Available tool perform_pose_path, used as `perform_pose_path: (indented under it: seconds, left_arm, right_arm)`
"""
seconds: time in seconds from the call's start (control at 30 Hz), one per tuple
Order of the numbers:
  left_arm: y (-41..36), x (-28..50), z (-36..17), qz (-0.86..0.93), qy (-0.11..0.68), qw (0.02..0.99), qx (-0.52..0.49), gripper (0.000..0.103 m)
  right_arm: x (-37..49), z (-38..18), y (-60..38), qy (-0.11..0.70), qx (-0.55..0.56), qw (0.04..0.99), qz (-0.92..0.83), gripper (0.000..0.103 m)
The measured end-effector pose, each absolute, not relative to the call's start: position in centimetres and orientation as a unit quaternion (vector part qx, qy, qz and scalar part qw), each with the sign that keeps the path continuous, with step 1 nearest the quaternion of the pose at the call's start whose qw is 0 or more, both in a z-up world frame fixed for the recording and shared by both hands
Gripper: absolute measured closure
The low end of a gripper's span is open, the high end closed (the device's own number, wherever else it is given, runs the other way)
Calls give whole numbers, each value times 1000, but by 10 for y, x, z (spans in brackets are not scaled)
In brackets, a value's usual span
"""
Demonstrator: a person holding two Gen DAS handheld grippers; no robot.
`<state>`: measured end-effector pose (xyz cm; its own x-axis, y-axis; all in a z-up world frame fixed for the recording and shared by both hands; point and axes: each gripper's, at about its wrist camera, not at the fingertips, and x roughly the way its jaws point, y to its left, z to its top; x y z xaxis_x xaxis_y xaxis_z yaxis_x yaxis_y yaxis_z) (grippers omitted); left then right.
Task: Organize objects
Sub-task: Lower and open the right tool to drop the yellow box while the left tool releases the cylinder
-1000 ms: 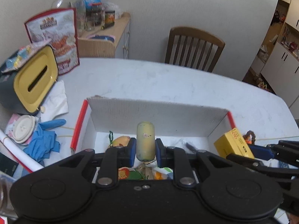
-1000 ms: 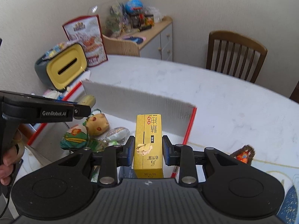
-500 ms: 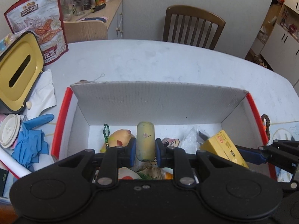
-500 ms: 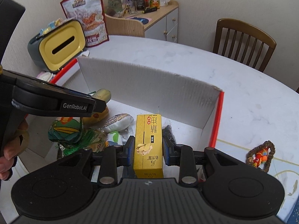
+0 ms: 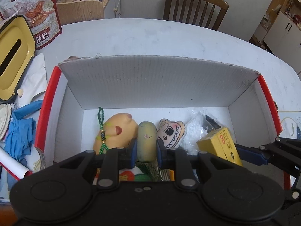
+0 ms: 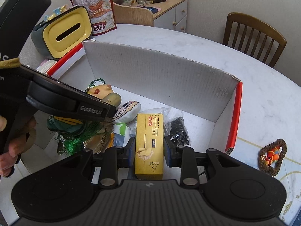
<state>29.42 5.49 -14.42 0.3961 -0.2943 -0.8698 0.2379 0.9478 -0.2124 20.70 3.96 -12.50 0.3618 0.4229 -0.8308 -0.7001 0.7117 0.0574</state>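
My left gripper (image 5: 145, 147) is shut on a small yellow-green plush roll (image 5: 146, 141), held low inside the white cardboard box (image 5: 156, 82) with red rims. The same roll (image 6: 112, 98) pokes out from under the left gripper body in the right wrist view. My right gripper (image 6: 149, 148) is shut on a yellow carton (image 6: 149, 143), also down inside the box; the carton (image 5: 222, 145) shows at the box's right in the left wrist view. In the box lie an orange plush (image 5: 116, 131), a fish-face plush (image 5: 171, 133) and a bag of black bits (image 6: 177, 131).
A yellow-lidded tissue box (image 6: 65, 32) and a snack bag (image 6: 94, 5) stand left of the box. Blue gloves (image 5: 18, 131) lie at its left side. A woven ornament (image 6: 273, 157) lies on the table to the right. A wooden chair (image 5: 195, 5) stands behind the table.
Both grippers have moved forward and down into the box, each still shut on its object. The box now fills more of both views.
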Motion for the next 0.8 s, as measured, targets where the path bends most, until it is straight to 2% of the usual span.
perform_pose_path:
  seconds: [0.37,0.47,0.7,0.8]
  left_arm:
    - [53,286,-136,-156,519,840,-26,74]
    - [52,282,-132,-155,514,843,-27,71]
    - [49,270,-118,-153,499,852,-21,65]
    - [48,265,-112,-153,495,855,-22,63]
  right_arm:
    - [208,-117,34,449,-136,810,352,71]
    - [208,-112,27,448,-124,811,355,61]
    - [201,-97,13,436,-110,816,364,60]
    - [198,-89,6,427,-106,820,366,54]
